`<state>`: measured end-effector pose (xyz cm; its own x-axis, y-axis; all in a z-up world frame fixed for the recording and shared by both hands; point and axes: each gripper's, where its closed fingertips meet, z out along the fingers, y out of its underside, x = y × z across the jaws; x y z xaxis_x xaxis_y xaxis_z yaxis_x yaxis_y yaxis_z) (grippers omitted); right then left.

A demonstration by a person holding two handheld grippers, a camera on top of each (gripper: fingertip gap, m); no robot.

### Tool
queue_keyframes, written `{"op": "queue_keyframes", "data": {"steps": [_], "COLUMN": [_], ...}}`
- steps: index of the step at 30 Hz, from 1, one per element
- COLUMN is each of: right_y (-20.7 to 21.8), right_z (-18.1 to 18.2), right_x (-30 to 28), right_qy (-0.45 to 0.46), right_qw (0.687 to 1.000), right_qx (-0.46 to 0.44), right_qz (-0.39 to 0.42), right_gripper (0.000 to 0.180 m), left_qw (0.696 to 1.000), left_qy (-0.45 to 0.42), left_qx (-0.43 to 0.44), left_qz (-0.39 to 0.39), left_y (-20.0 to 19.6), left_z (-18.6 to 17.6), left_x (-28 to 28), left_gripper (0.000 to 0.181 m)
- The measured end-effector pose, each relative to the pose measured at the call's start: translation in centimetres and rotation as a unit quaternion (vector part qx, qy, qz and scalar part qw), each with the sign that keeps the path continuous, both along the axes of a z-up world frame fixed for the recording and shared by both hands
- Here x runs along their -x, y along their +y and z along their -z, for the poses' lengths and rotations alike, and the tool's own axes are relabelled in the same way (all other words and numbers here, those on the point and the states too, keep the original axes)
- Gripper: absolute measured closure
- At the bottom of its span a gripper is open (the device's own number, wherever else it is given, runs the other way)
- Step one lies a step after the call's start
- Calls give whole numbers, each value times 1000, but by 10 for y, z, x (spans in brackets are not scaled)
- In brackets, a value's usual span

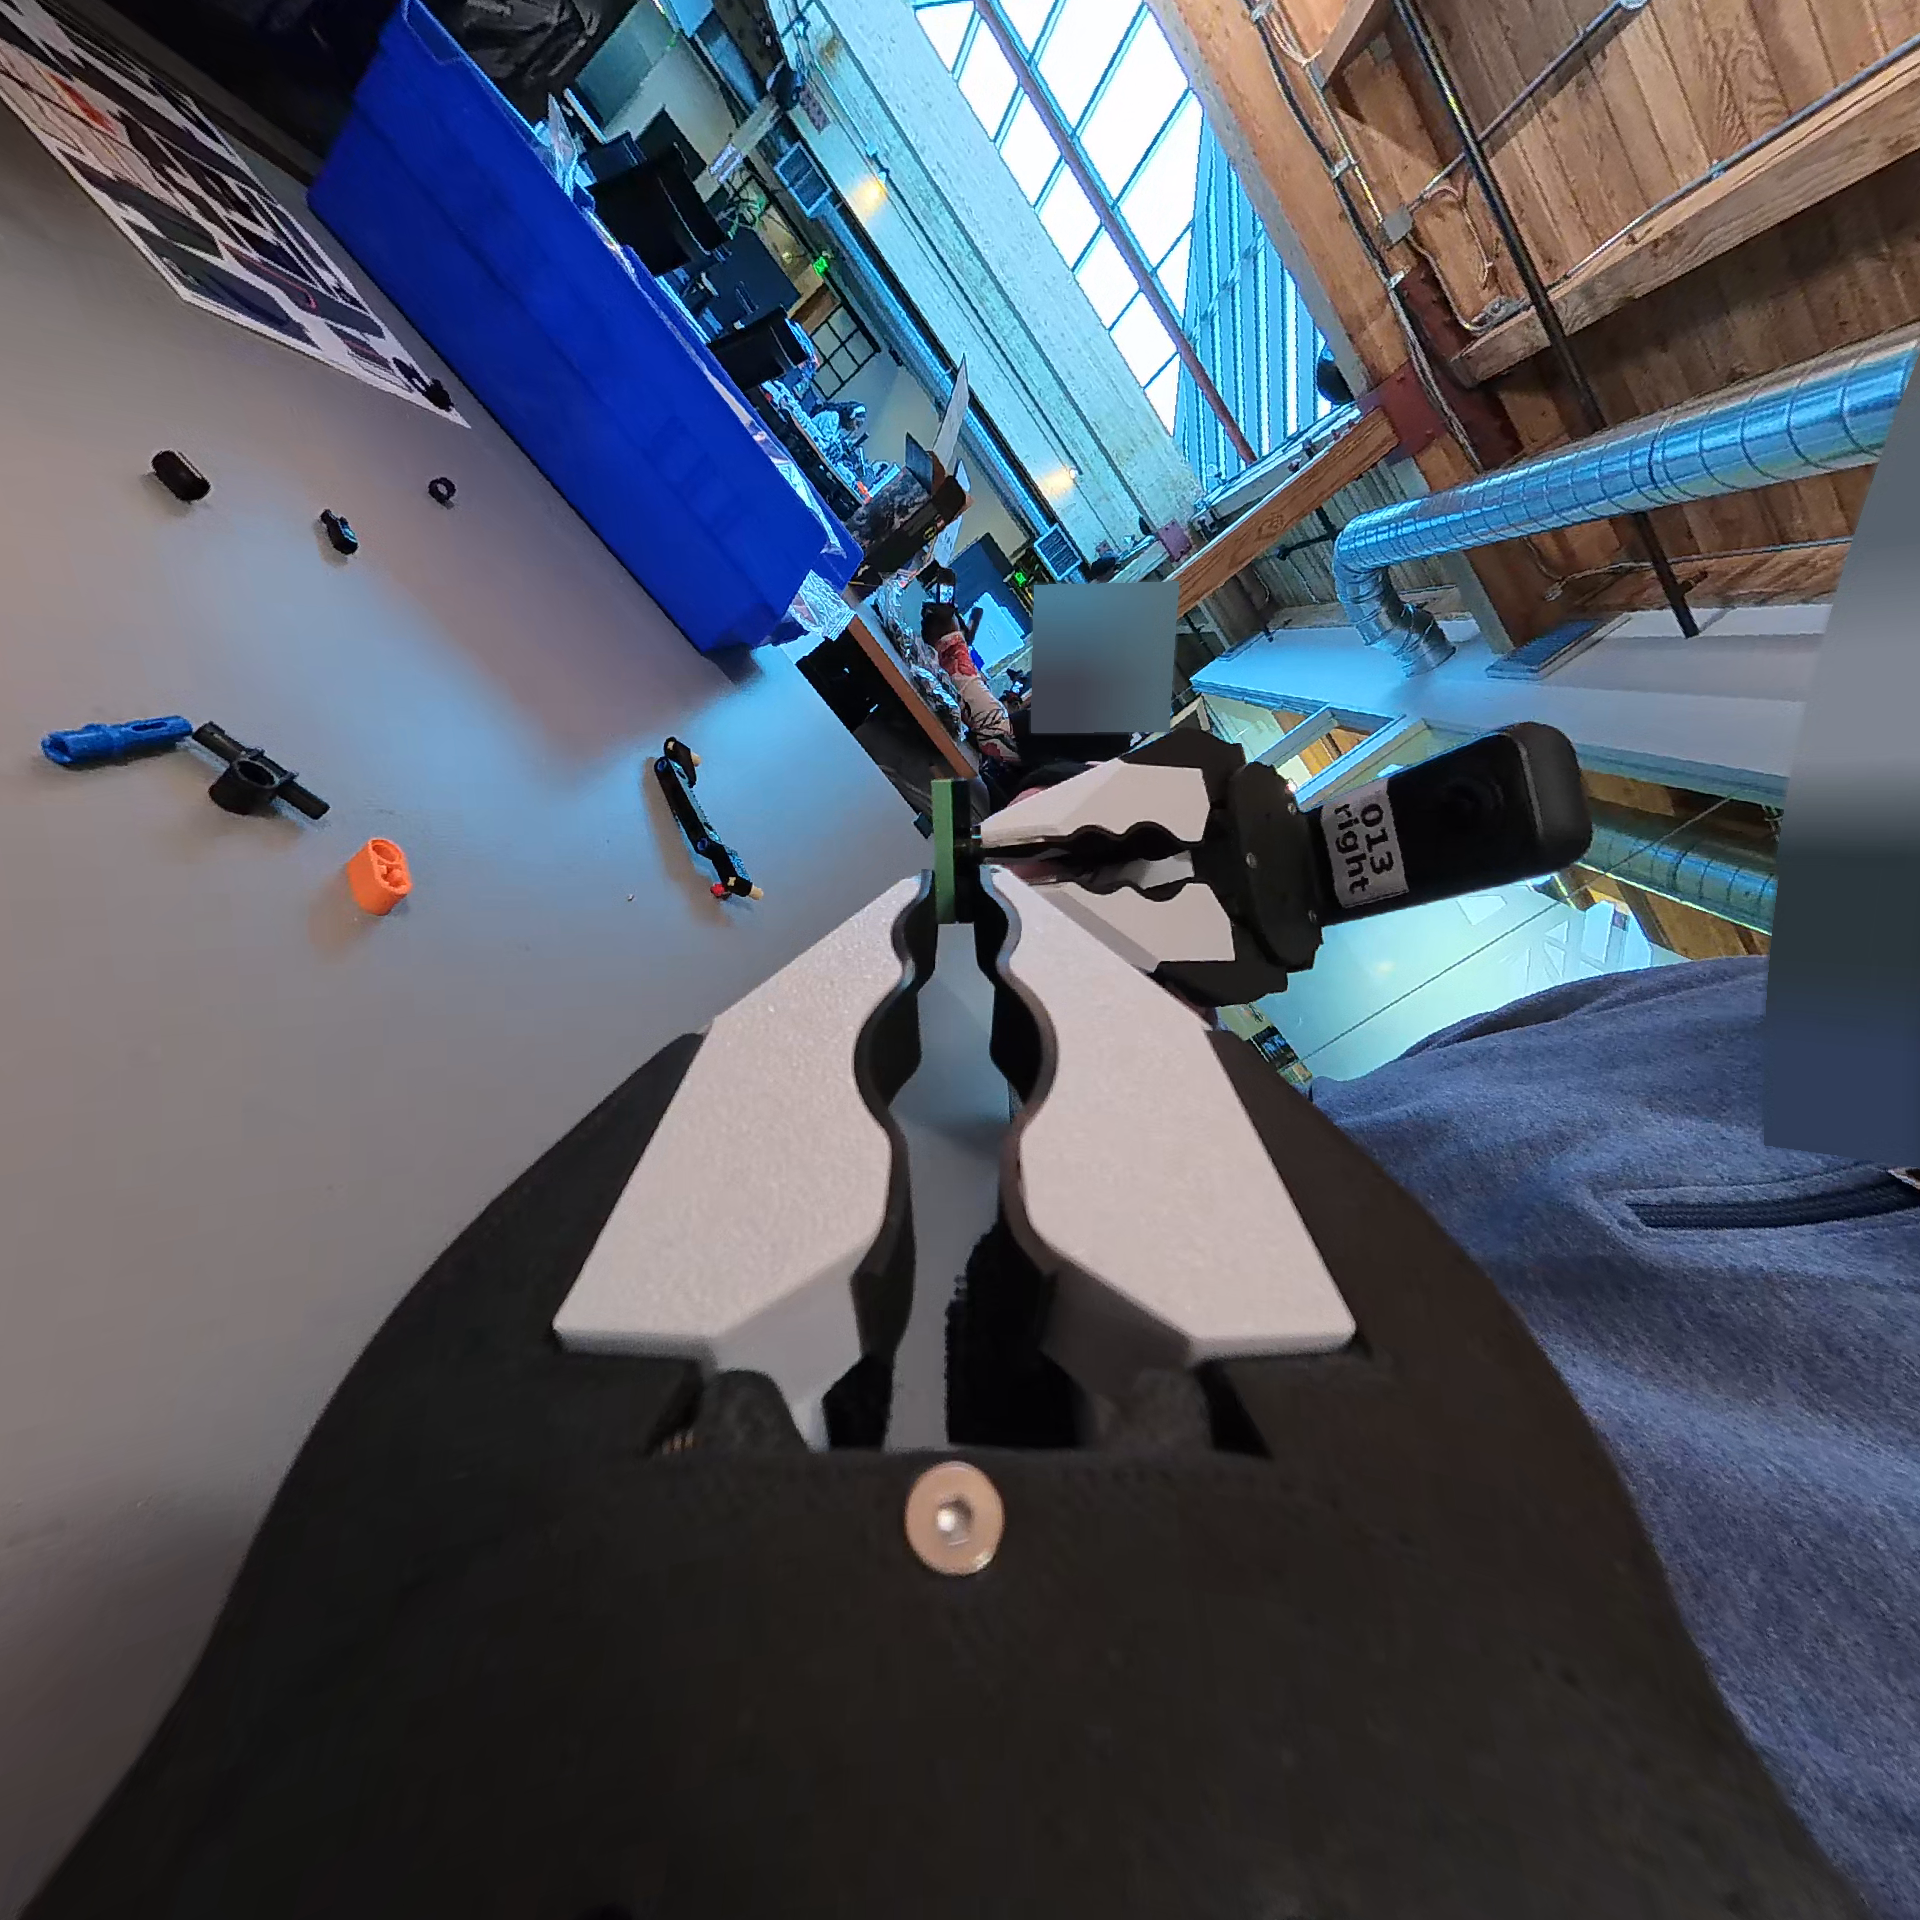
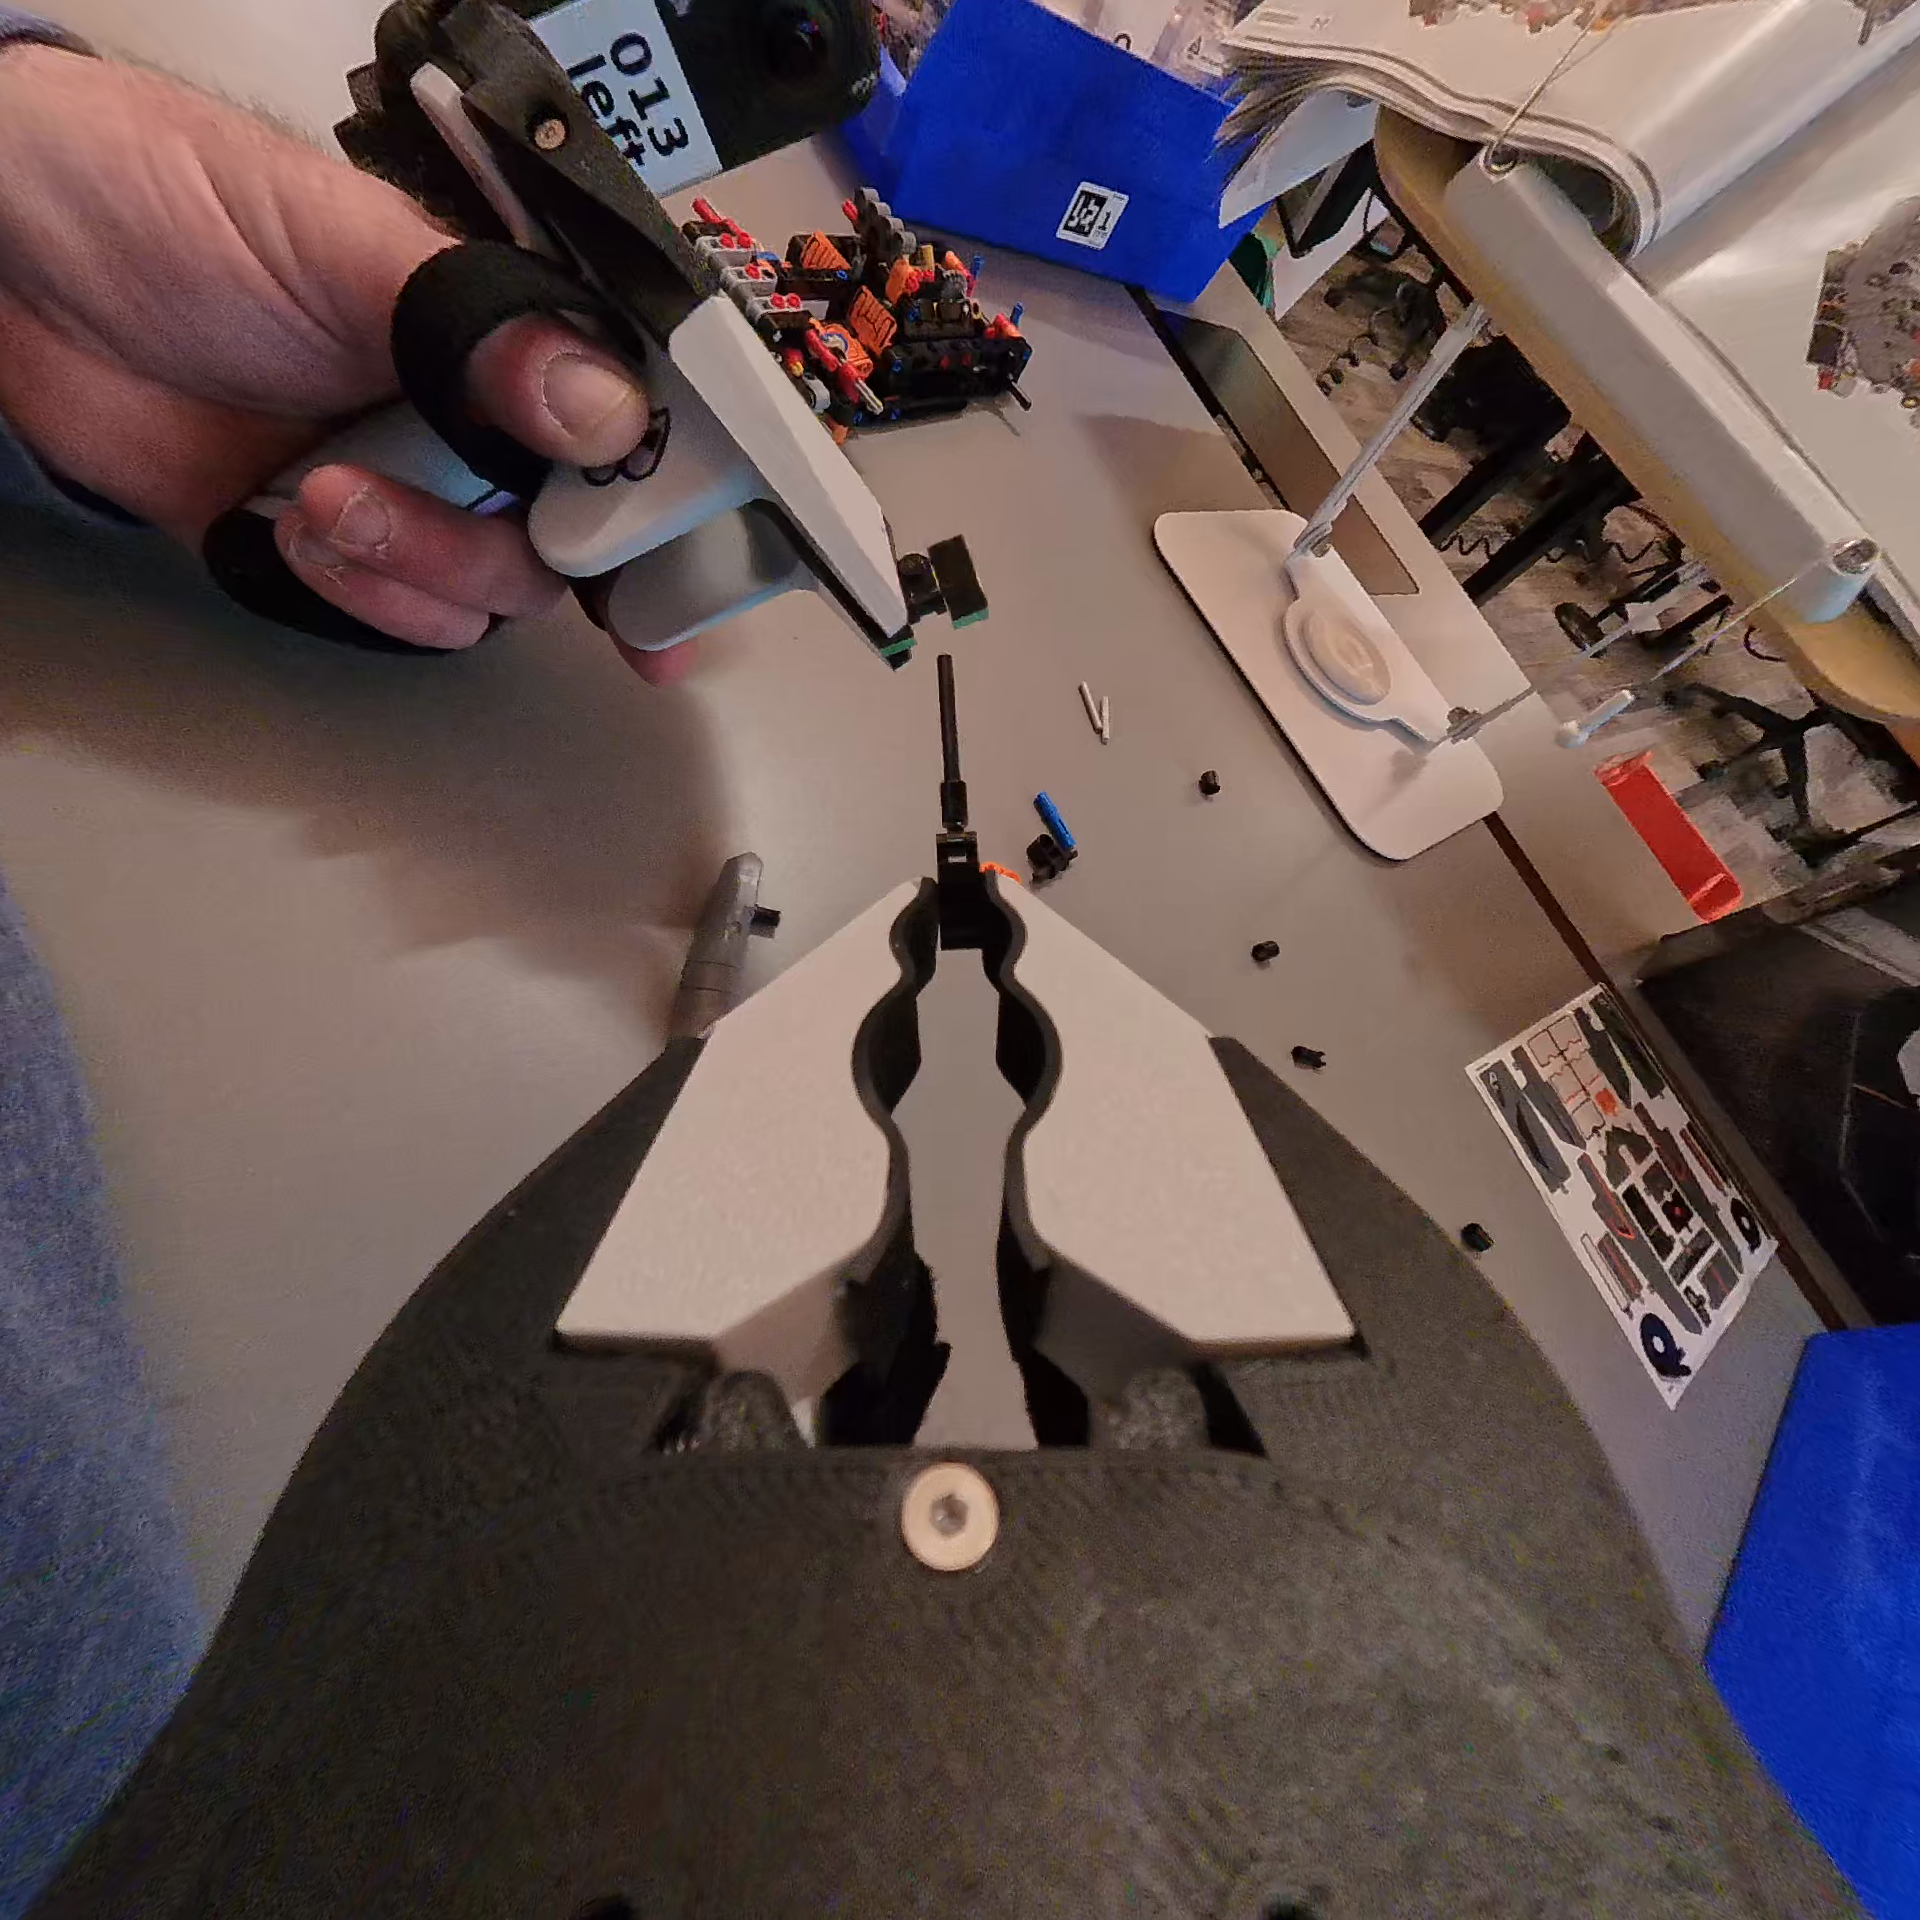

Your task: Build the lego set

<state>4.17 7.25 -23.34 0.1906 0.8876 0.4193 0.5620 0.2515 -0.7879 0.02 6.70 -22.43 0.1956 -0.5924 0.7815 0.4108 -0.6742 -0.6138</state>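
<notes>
The setting is a shared workshop or lab in a converted industrial building. Evidence overhead: a timber plank ceiling (image 1: 1621,156), exposed spiral metal ducting (image 1: 1621,468) and a tall gridded window (image 1: 1091,177). Evidence at working level — a grey bench (image 1: 312,1039), blue storage bins (image 1: 561,343), further cluttered work desks (image 1: 914,675) and rolling office chairs (image 2: 1496,488) on the floor beyond.

Table (image 2: 1091,499): half-built model (image 2: 883,312) at the far side, bin (image 2: 1039,135) behind it, stand base (image 2: 1340,686) to its right. Loose pins (image 2: 1264,951) lie scattered between stand base and sticker sheet (image 2: 1621,1184) at the right edge
</notes>
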Motion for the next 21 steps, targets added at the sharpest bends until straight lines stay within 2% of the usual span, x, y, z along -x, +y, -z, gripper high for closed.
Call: {"op": "queue_keyframes", "data": {"steps": [1, 21], "right_y": [0, 0], "right_z": [0, -1], "right_x": [0, -1], "right_qy": [-1, -5], "right_qw": [1000, 1000], "right_qx": [-3, -19], "right_qz": [0, 3], "right_gripper": [174, 174], "left_qw": [1000, 1000], "left_qy": [0, 0], "left_qx": [0, 0], "left_qz": [0, 1], "left_y": [0, 0], "left_z": [0, 0], "left_x": [0, -1], "left_gripper": [177, 177]}}
